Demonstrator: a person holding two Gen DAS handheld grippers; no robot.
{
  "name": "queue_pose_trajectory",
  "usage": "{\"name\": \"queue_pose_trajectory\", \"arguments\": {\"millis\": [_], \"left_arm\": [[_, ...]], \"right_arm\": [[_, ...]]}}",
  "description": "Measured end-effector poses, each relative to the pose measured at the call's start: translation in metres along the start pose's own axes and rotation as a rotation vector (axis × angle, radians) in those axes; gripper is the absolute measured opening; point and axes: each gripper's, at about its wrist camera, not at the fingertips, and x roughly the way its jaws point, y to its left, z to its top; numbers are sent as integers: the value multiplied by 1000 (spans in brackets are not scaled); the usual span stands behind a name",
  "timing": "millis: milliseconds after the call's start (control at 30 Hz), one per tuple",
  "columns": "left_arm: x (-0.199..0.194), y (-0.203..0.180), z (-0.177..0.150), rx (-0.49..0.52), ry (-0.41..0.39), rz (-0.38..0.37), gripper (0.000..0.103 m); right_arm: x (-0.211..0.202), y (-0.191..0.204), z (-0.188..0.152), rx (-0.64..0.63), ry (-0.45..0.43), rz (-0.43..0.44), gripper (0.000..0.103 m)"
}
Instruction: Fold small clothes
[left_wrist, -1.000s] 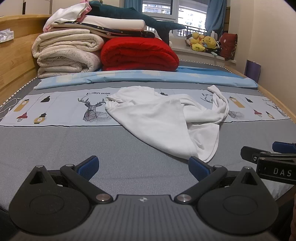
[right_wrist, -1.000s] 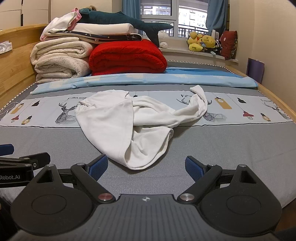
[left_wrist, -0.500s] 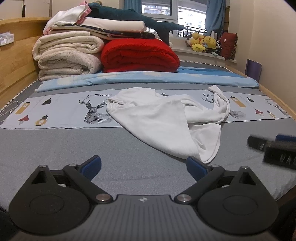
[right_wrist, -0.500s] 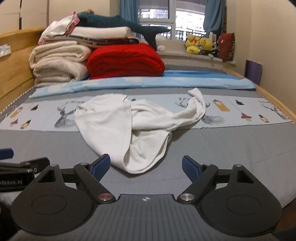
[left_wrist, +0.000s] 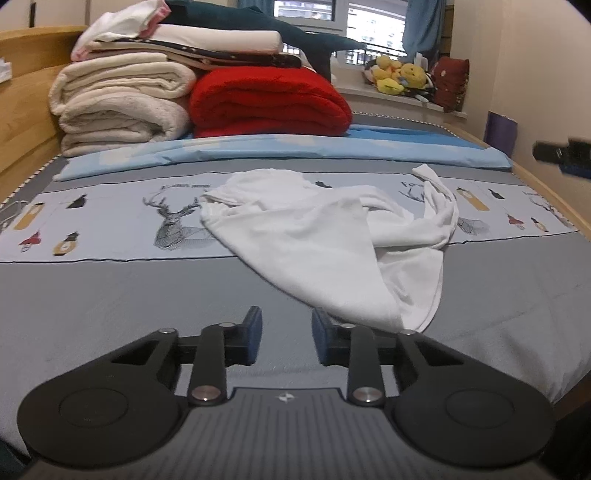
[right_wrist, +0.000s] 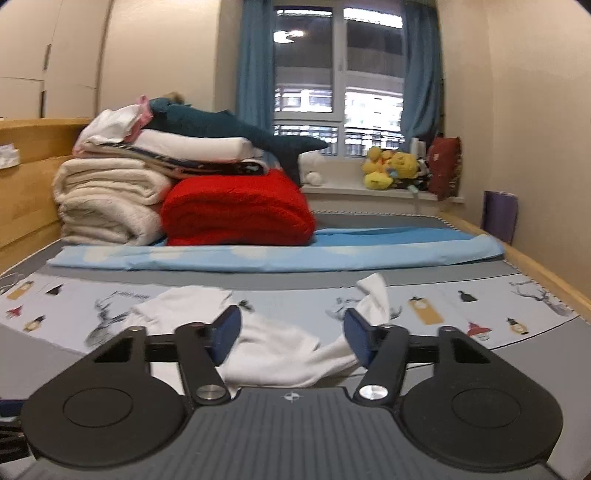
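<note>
The white garment (left_wrist: 332, 243) lies crumpled on the bed (left_wrist: 110, 295), straddling the printed strip and the grey cover, roughly at the centre of the left wrist view. Its long axis runs from about 10 o'clock, where a bunched hem sits near the deer print, to about 4 o'clock, where a rounded lobe points toward the cameras; a twisted sleeve-like strand rises toward 1 o'clock.

The left gripper (left_wrist: 286, 339) hangs low over the grey cover at 6 o'clock, jaws narrowed to a small gap and holding nothing, the garment's near lobe just beside its right finger. The right gripper (right_wrist: 291, 332) sits above the cloth, jaws about half open and empty, with fabric showing between the fingers.

The likely trouble is a pinch through several overlapped layers, which would lift the whole bundle rather than one edge and keep it twisted. The left jaws, being so narrow, could also push the lobe away instead of taking it, or catch the bed cover underneath.
</note>
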Motion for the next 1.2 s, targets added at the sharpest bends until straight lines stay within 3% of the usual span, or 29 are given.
{"name": "queue_pose_trajectory", "arguments": {"millis": [67, 167, 267, 400, 467, 533, 600, 800, 867, 900, 933, 967, 1000, 1100, 1200], "left_arm": [[12, 2, 11, -5, -5, 7, 31], [46, 7, 28, -27, 25, 18, 31], [91, 12, 46, -50, 81, 20, 32], [145, 12, 84, -58, 69, -7, 34], [170, 9, 100, -77, 76, -3, 48], [196, 4, 115, -129, 86, 3, 79], [215, -6, 126, -167, 90, 0, 86], [265, -61, 143, -193, 173, -54, 89], [272, -75, 140, -127, 162, -48, 82], [274, -78, 139, -70, 155, -40, 59], [274, -78, 134, -31, 171, -26, 29], [273, -72, 132, -16, 200, -32, 10], [266, -61, 129, -13, 206, -47, 5], [219, -15, 126, -5, 136, -53, 5], [162, 39, 114, -34, 120, -61, 4]], "right_arm": [[9, -16, -7, 48, 5, -11, 55], [23, -31, -18, 114, 85, -23, 50], [24, -37, -15, 134, 52, -7, 48], [33, -46, -15, 153, 76, 13, 26], [36, -49, -15, 163, 85, 16, 23], [37, -52, -14, 165, 89, 10, 23], [40, -57, -14, 189, 105, 9, 24], [48, -65, -17, 220, 144, -7, 25], [51, -64, -19, 218, 158, -3, 26], [52, -64, -19, 217, 164, 0, 26], [54, -62, -19, 211, 169, 1, 26], [54, -61, -20, 210, 172, 2, 26], [56, -60, -20, 207, 178, 4, 26], [59, -58, -21, 211, 193, 9, 26], [64, -57, -21, 203, 210, 17, 26]]}}
